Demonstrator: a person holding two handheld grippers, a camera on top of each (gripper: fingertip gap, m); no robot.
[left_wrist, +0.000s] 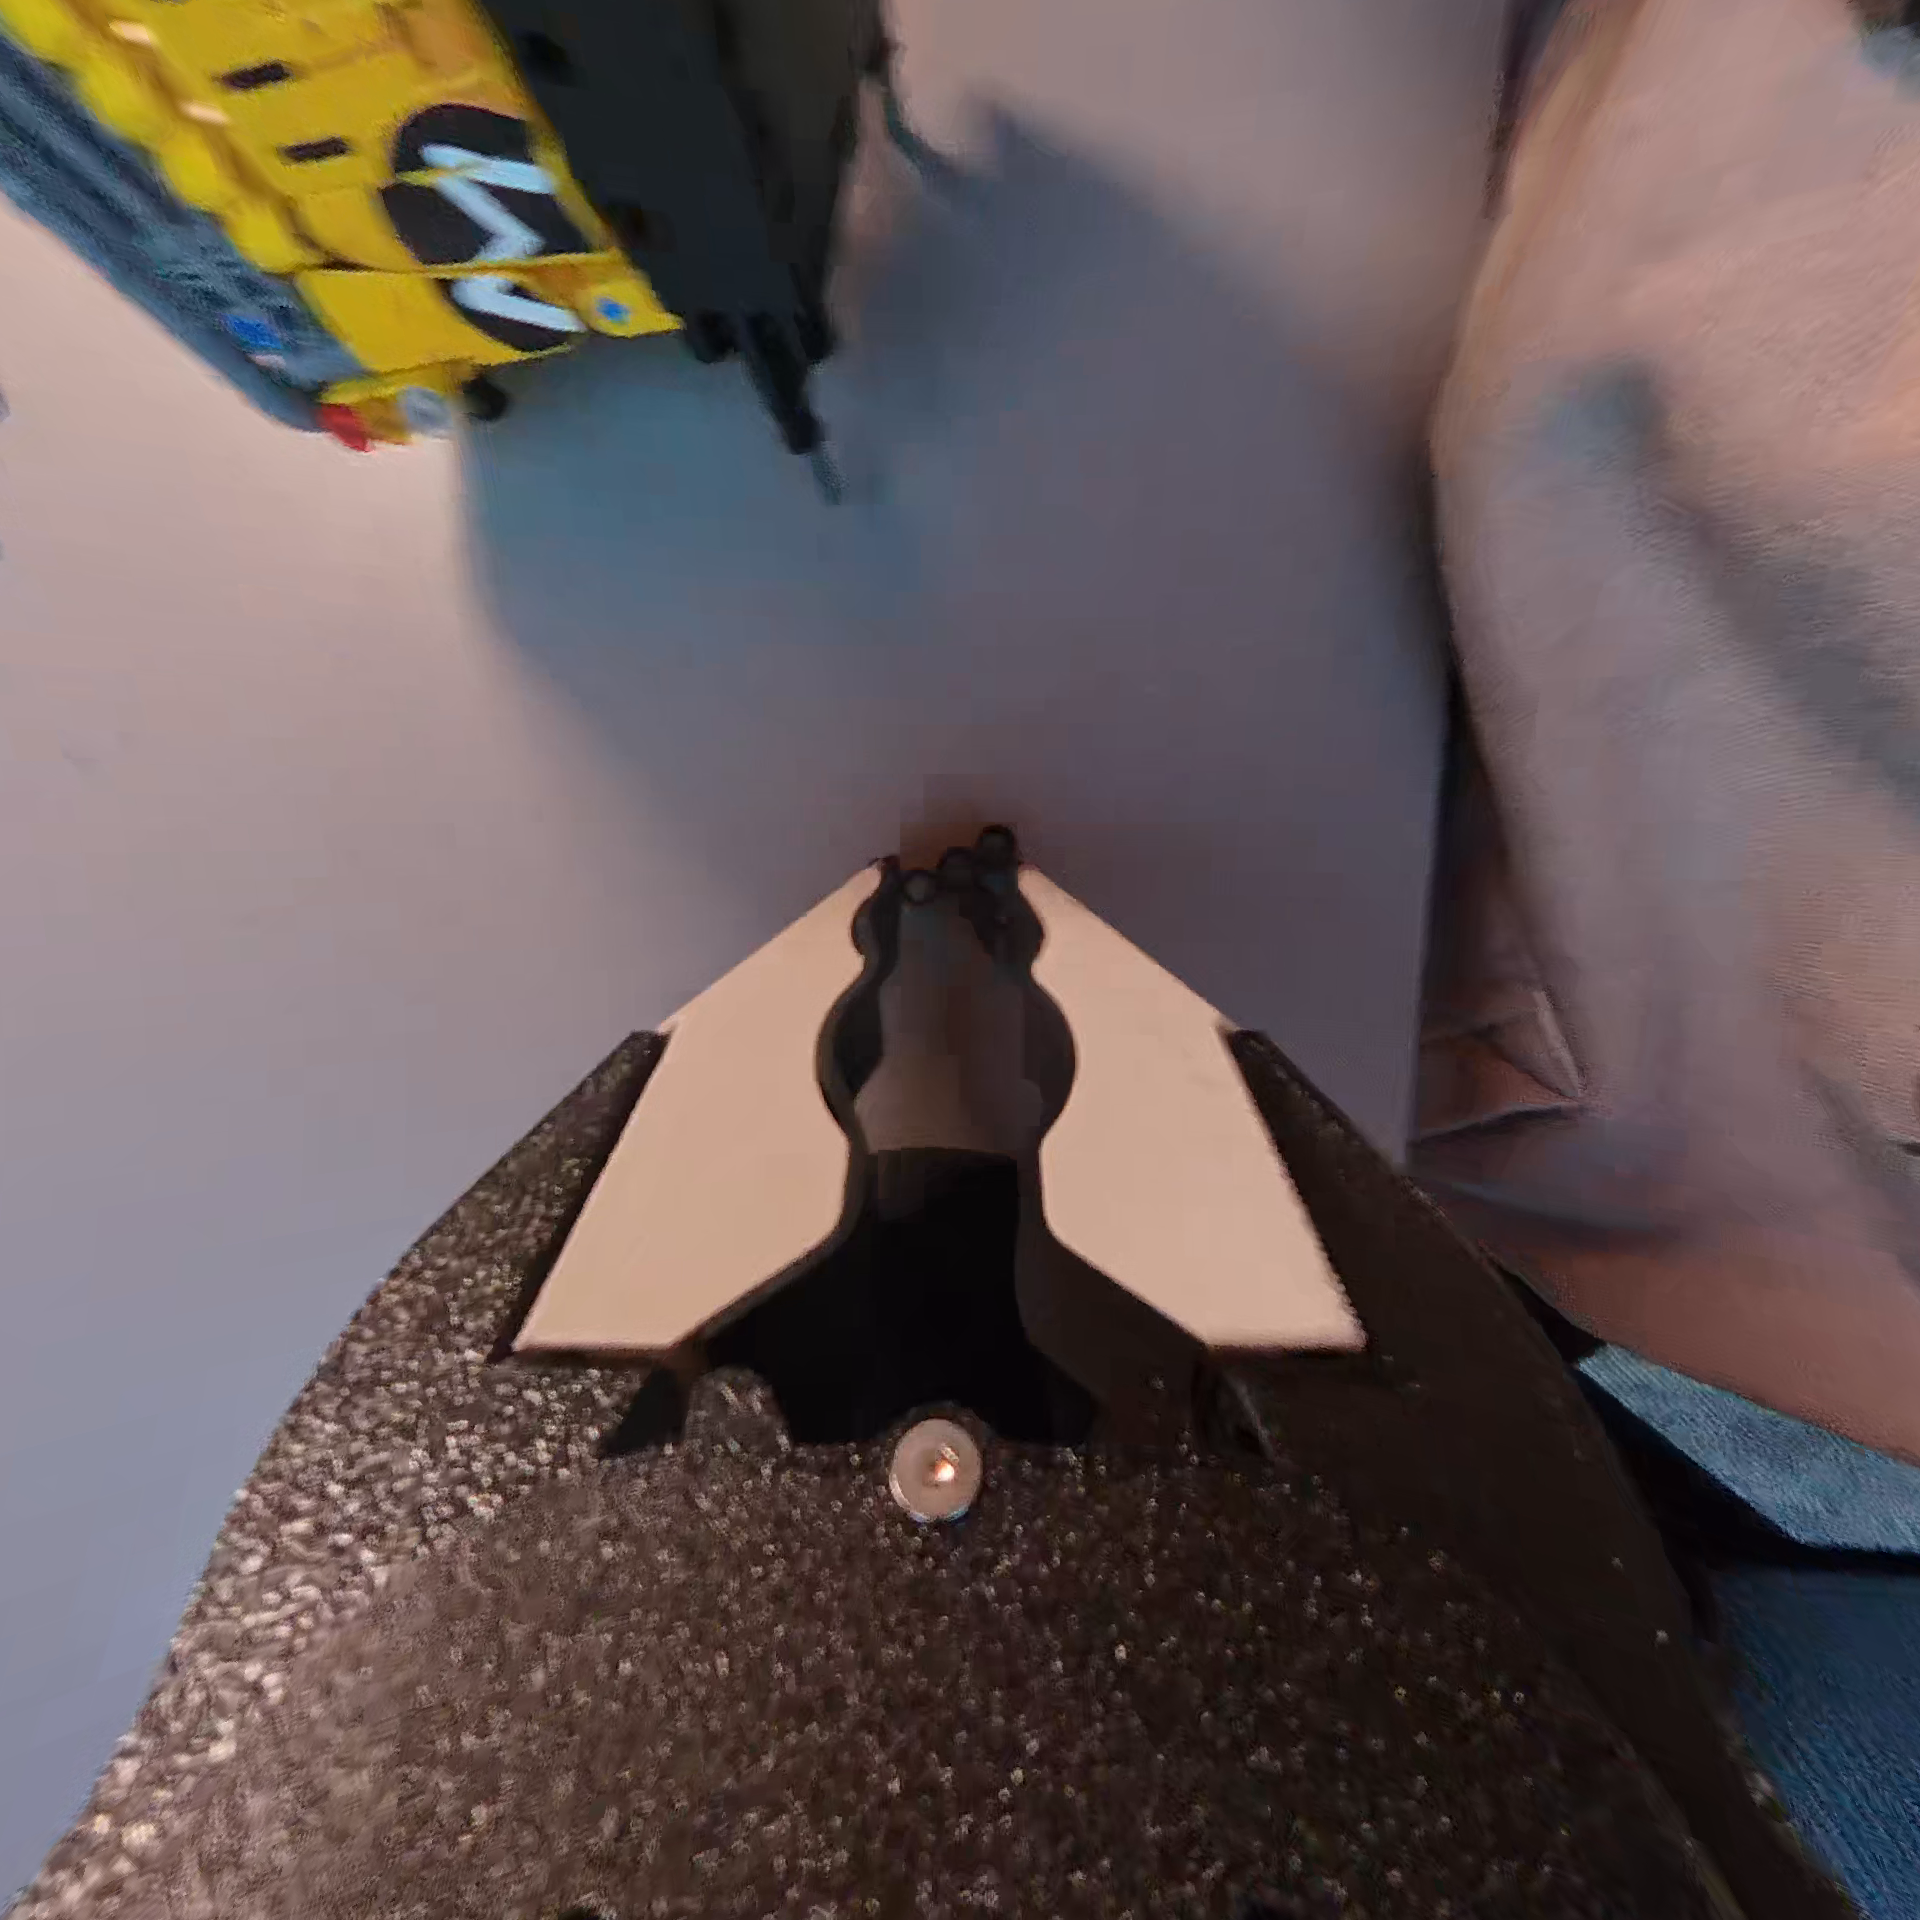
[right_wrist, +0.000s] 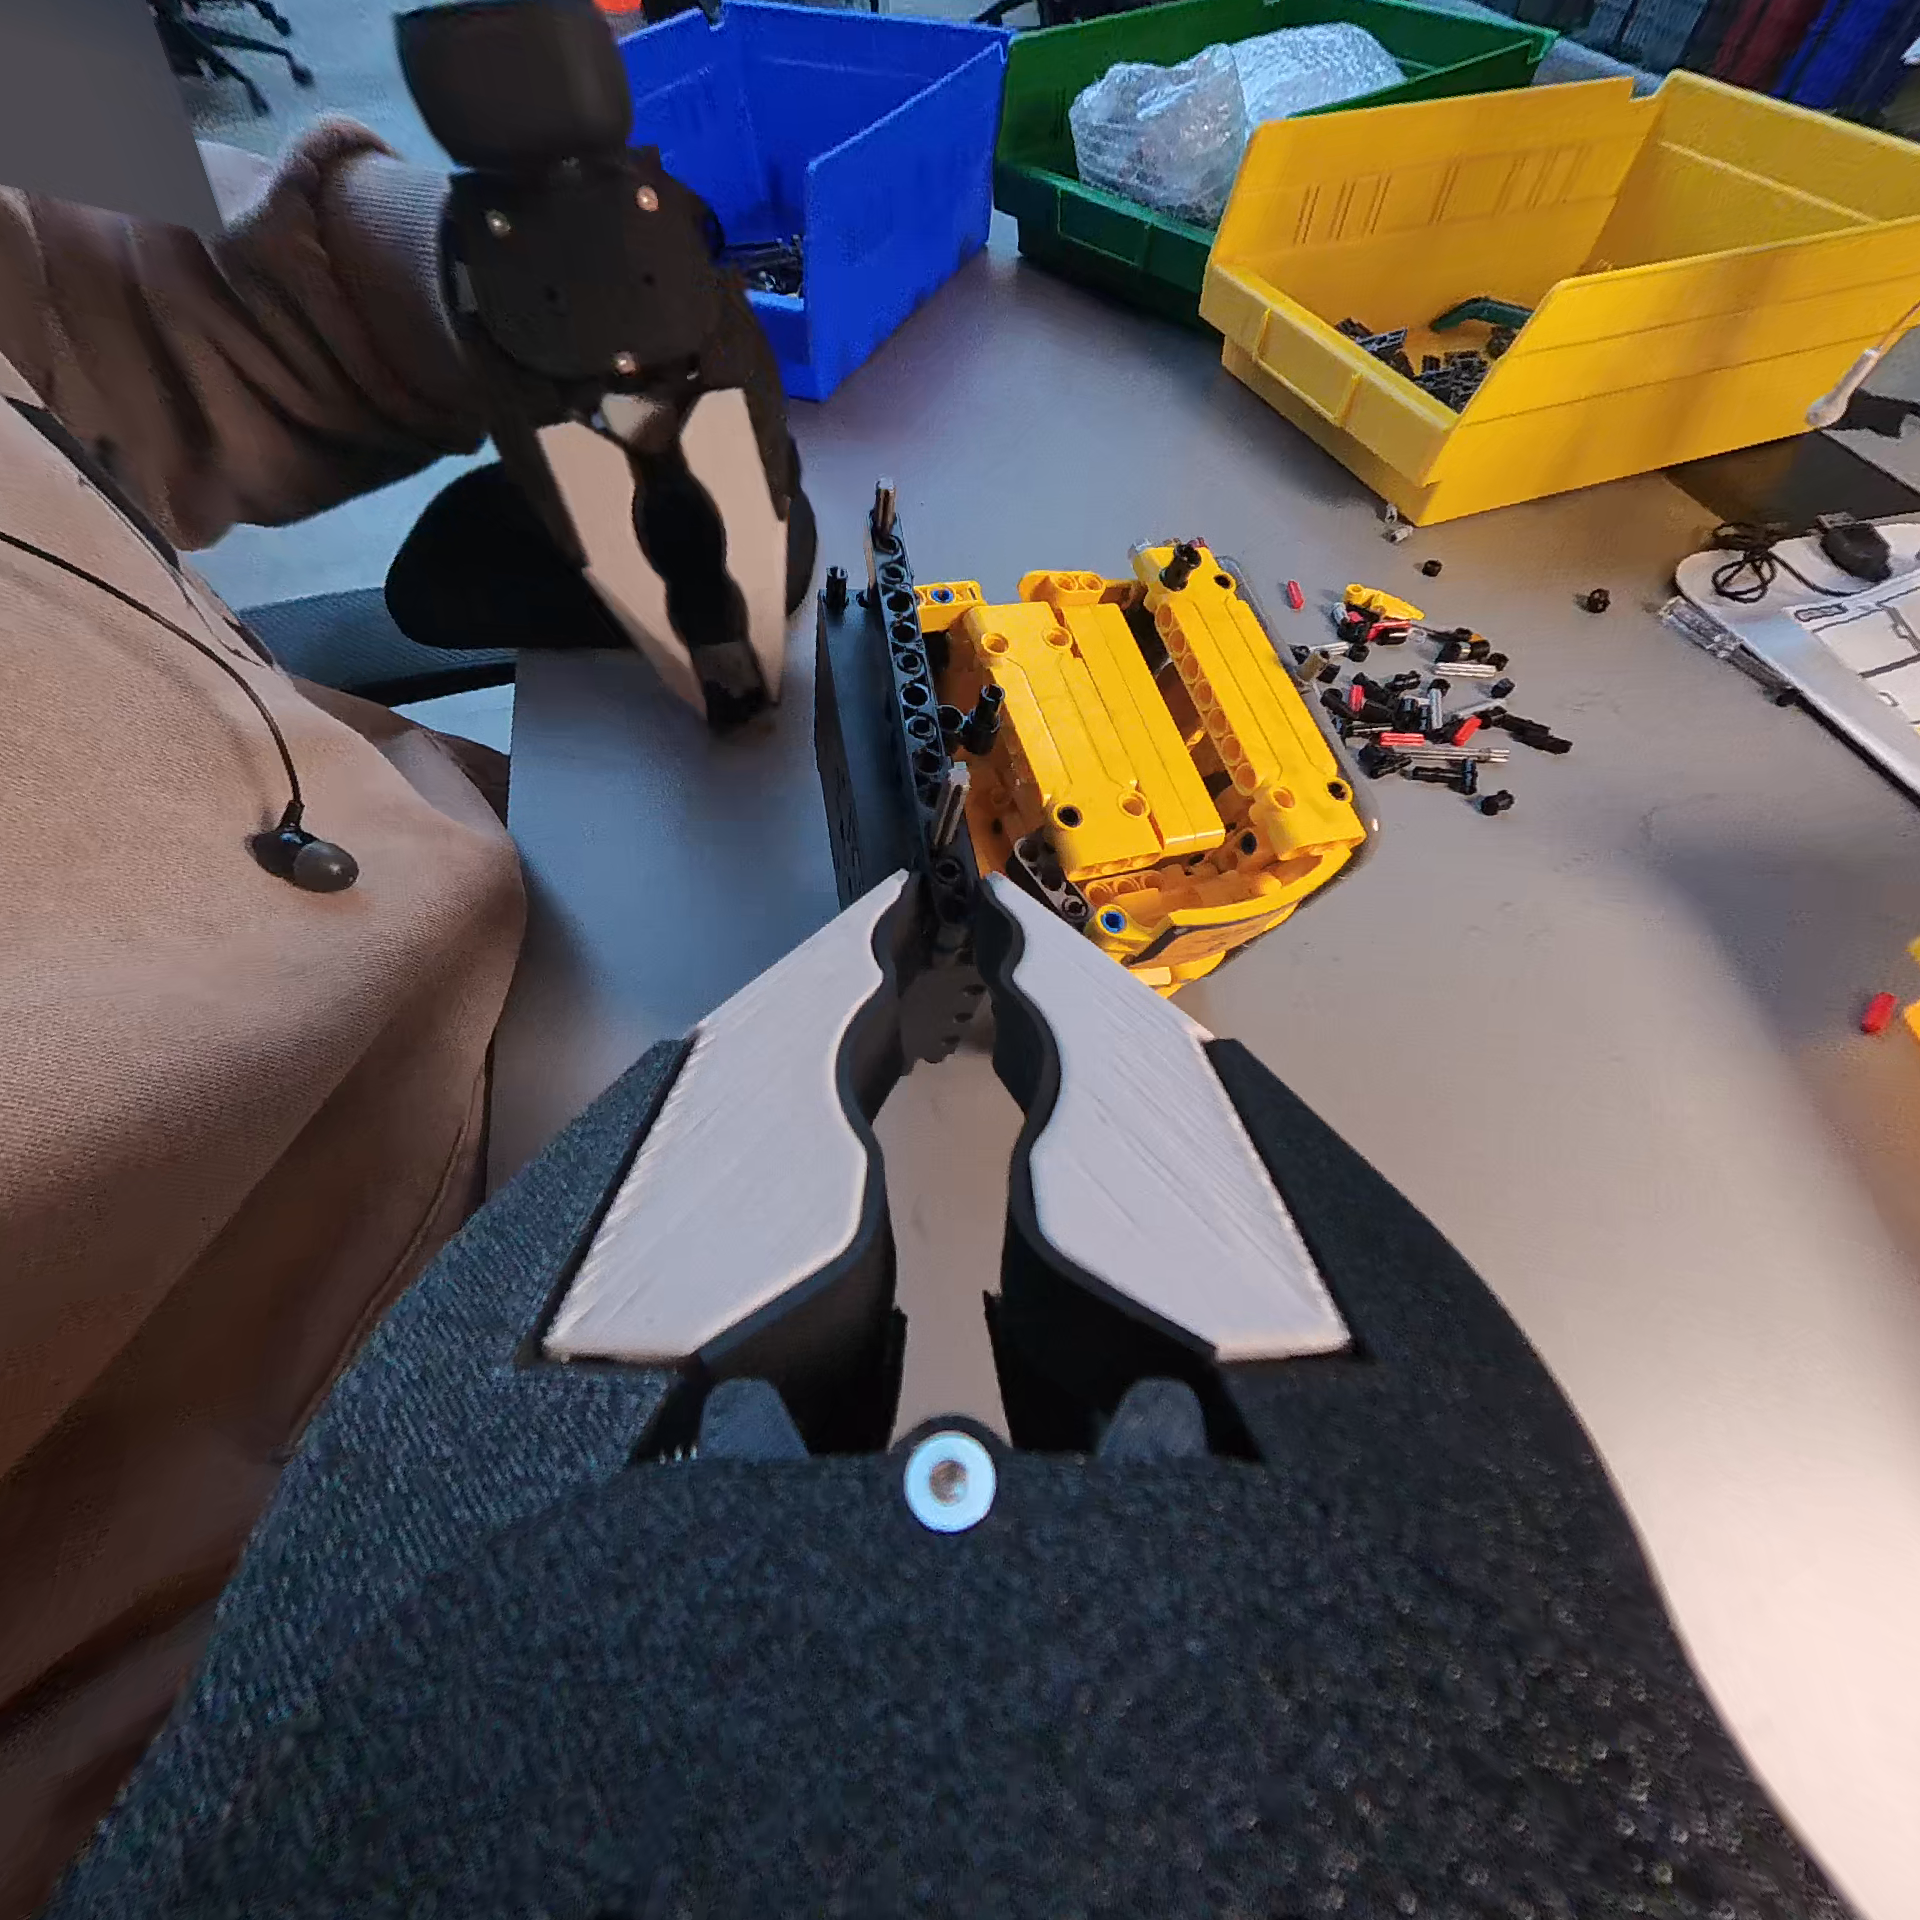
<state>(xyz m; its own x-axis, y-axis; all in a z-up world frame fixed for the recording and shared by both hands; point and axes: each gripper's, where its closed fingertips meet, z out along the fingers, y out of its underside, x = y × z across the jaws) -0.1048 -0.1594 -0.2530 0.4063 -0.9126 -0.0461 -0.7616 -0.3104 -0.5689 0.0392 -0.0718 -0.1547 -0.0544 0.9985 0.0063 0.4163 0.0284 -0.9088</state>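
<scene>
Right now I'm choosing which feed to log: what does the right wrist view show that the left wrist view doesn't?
Only the right wrist view: blue, green and yellow plastic bins, scattered small black and red pins, the right gripper clamping a black perforated beam.
Only the left: close-up of the small black piece in the left gripper.
Both: yellow brick-built model, grey tabletop, brown sleeve.

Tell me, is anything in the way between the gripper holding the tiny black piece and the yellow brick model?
Nothing visible. Only bare grey table lies between the left gripper, shut on a small black piece, and the yellow brick model.
</scene>
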